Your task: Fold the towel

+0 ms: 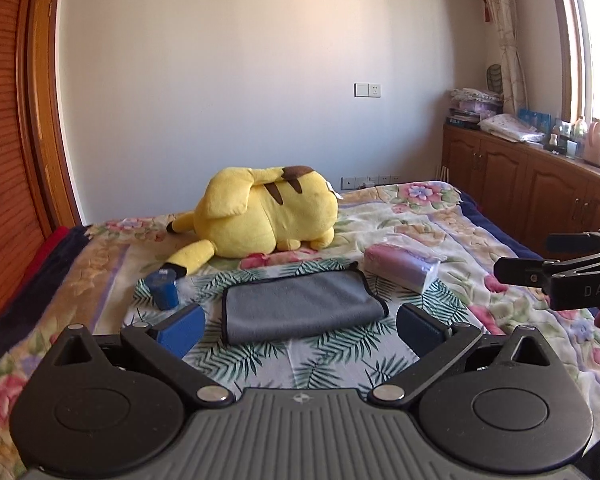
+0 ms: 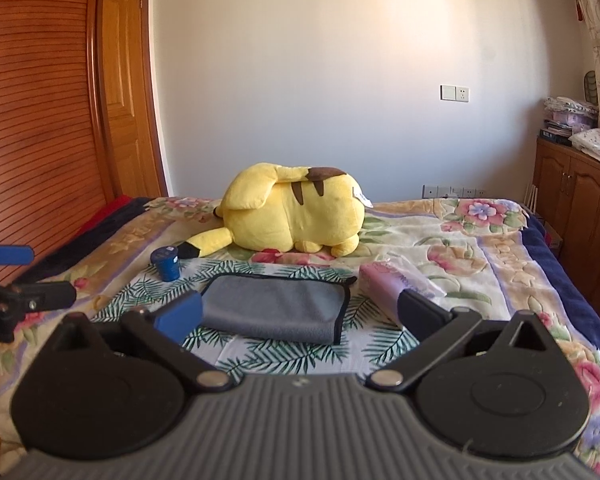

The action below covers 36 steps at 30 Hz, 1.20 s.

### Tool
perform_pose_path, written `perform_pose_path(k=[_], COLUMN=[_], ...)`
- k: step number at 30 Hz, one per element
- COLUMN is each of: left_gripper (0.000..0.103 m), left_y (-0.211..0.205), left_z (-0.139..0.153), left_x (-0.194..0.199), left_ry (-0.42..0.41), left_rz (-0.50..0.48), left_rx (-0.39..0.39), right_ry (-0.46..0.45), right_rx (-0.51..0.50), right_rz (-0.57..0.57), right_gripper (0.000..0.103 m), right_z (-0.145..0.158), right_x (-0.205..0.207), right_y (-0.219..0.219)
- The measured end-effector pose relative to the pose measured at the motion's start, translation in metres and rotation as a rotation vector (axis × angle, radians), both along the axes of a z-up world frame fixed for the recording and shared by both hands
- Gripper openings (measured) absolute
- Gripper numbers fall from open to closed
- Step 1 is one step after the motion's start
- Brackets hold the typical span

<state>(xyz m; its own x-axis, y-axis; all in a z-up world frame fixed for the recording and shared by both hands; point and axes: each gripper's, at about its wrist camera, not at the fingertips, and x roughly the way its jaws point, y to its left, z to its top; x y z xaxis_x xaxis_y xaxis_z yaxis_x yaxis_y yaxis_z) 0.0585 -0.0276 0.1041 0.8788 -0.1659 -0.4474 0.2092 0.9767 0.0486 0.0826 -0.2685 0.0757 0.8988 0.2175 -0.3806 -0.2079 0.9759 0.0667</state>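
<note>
The grey towel (image 1: 300, 305) lies folded on the palm-leaf sheet (image 1: 332, 354) in the middle of the bed, black-trimmed edge showing. The left gripper (image 1: 300, 326) hovers just in front of it, jaws wide apart, nothing between them. The right gripper (image 2: 300, 316) hangs alongside, jaws spread too, touching nothing. A blue cylinder (image 1: 163, 289) stands left of the towel, a pink wrapped packet (image 1: 400, 266) right of it, a yellow Pikachu plush (image 1: 266, 216) behind.
</note>
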Motion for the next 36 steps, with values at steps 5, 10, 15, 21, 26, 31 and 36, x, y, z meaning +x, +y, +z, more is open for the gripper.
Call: perform_pose_path(k=[5, 10, 15, 21, 26, 31, 36], left_gripper=[0.087, 0.087, 0.087, 0.087, 0.087, 0.087, 0.087], left_y=[0.001, 0.002, 0.002, 0.005, 0.006, 0.006, 0.003], left_z=[-0.015, -0.033, -0.056, -0.08, -0.099, -0.114, -0.123], left_x=[-0.016, -0.034, -0.047, -0.053, -0.055, -0.053, -0.049], left_ry=[0.003, 0.013, 0.043, 0.07, 0.087, 0.098, 0.082], left_rz=[0.015, 0.012, 0.018, 0.05, 0.079, 0.09, 0.105], left_rx=[-0.009, 0.001, 0.031, 0.043, 0.035, 0.03, 0.04], right_ry=[0.01, 0.013, 0.024, 0.022, 0.034, 0.056, 0.063], right_rx=[0.005, 0.011, 0.01, -0.001, -0.012, -0.006, -0.024], right_rz=[0.0, 0.004, 0.013, -0.001, -0.025, -0.023, -0.016], right_gripper=[0.103, 0.103, 0.103, 0.103, 0.103, 0.103, 0.103], right_z=[-0.015, -0.026, -0.038, -0.058, -0.072, -0.082, -0.092], right_x=[-0.013, -0.028, -0.042, -0.054, -0.057, -0.059, -0.058], right_y=[0.003, 0.006, 0.006, 0.007, 0.005, 0.008, 0.016])
